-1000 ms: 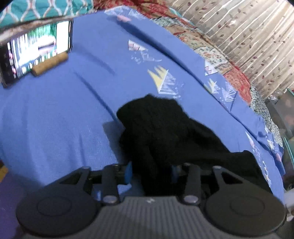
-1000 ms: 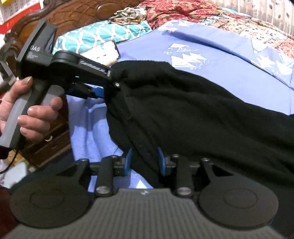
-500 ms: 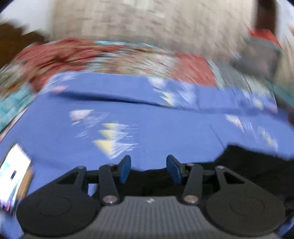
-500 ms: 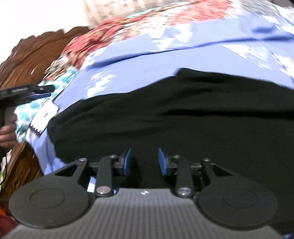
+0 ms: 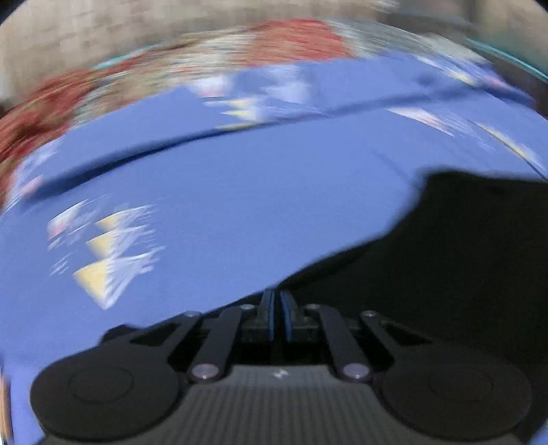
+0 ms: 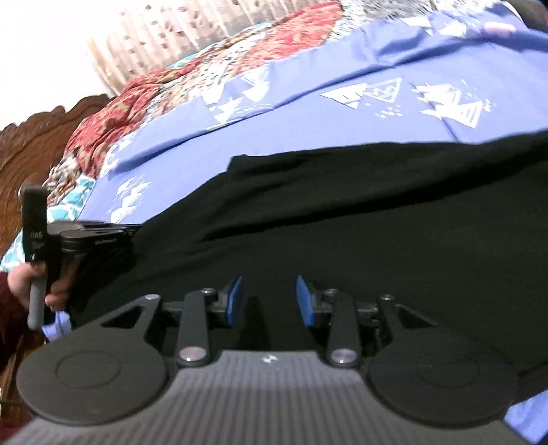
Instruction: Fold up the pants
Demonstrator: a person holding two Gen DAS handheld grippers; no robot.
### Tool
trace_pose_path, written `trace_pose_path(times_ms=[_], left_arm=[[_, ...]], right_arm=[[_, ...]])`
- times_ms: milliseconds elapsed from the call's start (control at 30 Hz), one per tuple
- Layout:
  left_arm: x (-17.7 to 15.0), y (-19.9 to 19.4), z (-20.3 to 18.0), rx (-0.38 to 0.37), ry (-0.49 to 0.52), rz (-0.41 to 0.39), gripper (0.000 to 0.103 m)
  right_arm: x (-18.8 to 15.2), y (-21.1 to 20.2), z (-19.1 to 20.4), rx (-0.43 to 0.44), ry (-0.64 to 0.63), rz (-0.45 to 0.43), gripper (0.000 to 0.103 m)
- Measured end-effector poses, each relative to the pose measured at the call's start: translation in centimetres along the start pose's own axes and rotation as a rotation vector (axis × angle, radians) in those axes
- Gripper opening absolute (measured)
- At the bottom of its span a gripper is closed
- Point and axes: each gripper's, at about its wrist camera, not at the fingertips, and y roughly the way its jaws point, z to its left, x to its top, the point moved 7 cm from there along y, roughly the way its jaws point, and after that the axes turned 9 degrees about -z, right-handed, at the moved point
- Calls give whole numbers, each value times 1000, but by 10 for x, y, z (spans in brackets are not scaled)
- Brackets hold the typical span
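Note:
The black pants (image 6: 359, 219) lie spread across the blue bedsheet (image 6: 308, 116). In the blurred left wrist view they fill the lower right (image 5: 462, 246). My left gripper (image 5: 277, 320) is shut at the pants' edge, with black cloth around the pads; the right wrist view shows it (image 6: 137, 230) at the pants' left corner, held by a hand. My right gripper (image 6: 269, 301) is open, its blue pads (image 6: 234, 301) over the near edge of the pants, with no cloth between them.
The sheet has white and yellow triangle prints (image 5: 109, 260). A red patterned quilt (image 6: 212, 82) lies along the far side. A carved wooden headboard (image 6: 30, 150) and a teal pillow (image 6: 68, 202) are at the left. A curtain (image 6: 178, 30) hangs behind.
The pants were lifted a second ago and now lie flat on the sheet. My left gripper opened and has shut again at the pants' edge. My right gripper has opened wider, off the cloth.

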Motion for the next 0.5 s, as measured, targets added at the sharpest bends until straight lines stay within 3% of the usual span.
trace_pose_path(times_ms=[100,233,433,500], left_arm=[[-8,12,14,95,-142,0,6],[-10,19,-2,221,-69,-38,6],[1,6,26,272,-221,-16,11],[7,-11,36,241,-304,-44,11]], right_arm=[[2,6,0,-1,6,-7,38],[0,12,4,-28,-36,9,37],[-1,-3,-8,-25,-30,-6,37],[2,-9,-14,-25,-18,-22,38]])
